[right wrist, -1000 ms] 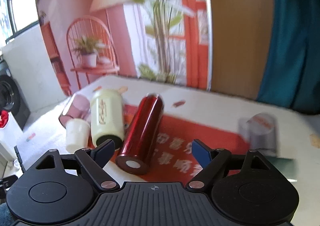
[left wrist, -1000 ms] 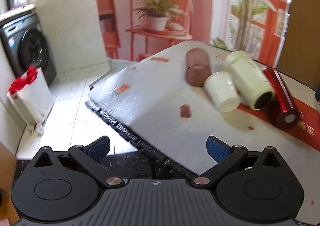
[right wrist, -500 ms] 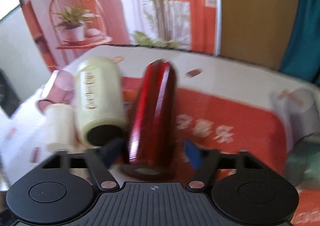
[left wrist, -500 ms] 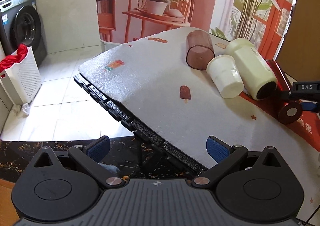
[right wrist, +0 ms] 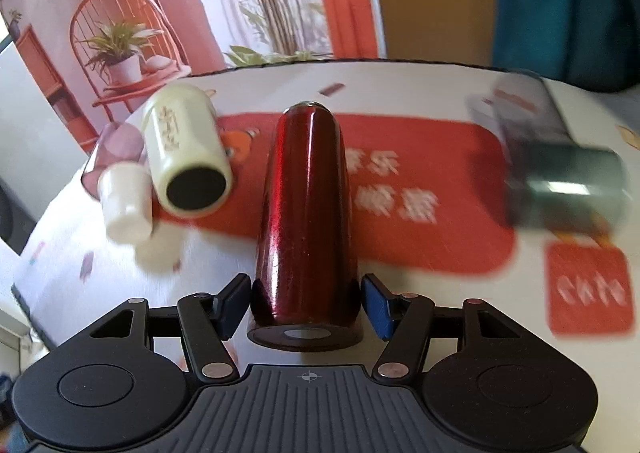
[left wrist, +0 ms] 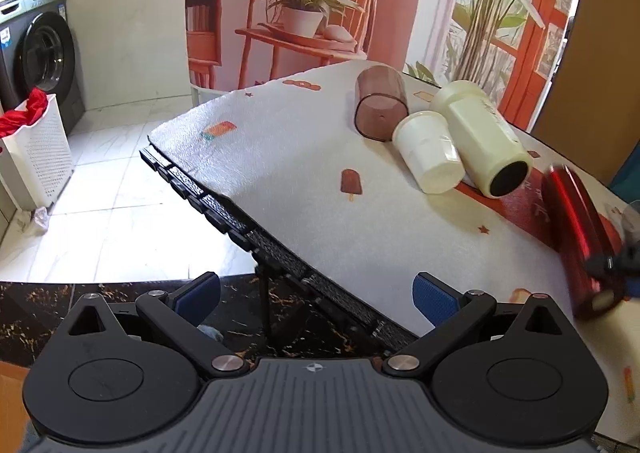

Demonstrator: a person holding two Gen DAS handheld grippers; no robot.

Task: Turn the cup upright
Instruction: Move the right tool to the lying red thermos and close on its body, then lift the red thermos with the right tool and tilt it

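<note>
A shiny red cup (right wrist: 306,213) lies on its side on the table, base toward my right gripper (right wrist: 306,303). The blue pads sit on both sides of its base, left pad touching, right pad a hair off; the jaws are nearly closed on it. The same red cup (left wrist: 576,237) shows at the right in the left wrist view. My left gripper (left wrist: 316,293) is open and empty, held off the table's near-left edge.
A pale green cup (left wrist: 480,137), a white cup (left wrist: 428,157) and a brown translucent cup (left wrist: 380,103) lie on their sides at the far left of the table. A dark grey cup (right wrist: 560,161) lies at the right. A laundry basket (left wrist: 36,157) stands on the floor.
My right gripper has moved forward over the red cup's base and narrowed its jaws around it. My left gripper has drifted back off the table edge and stayed open.
</note>
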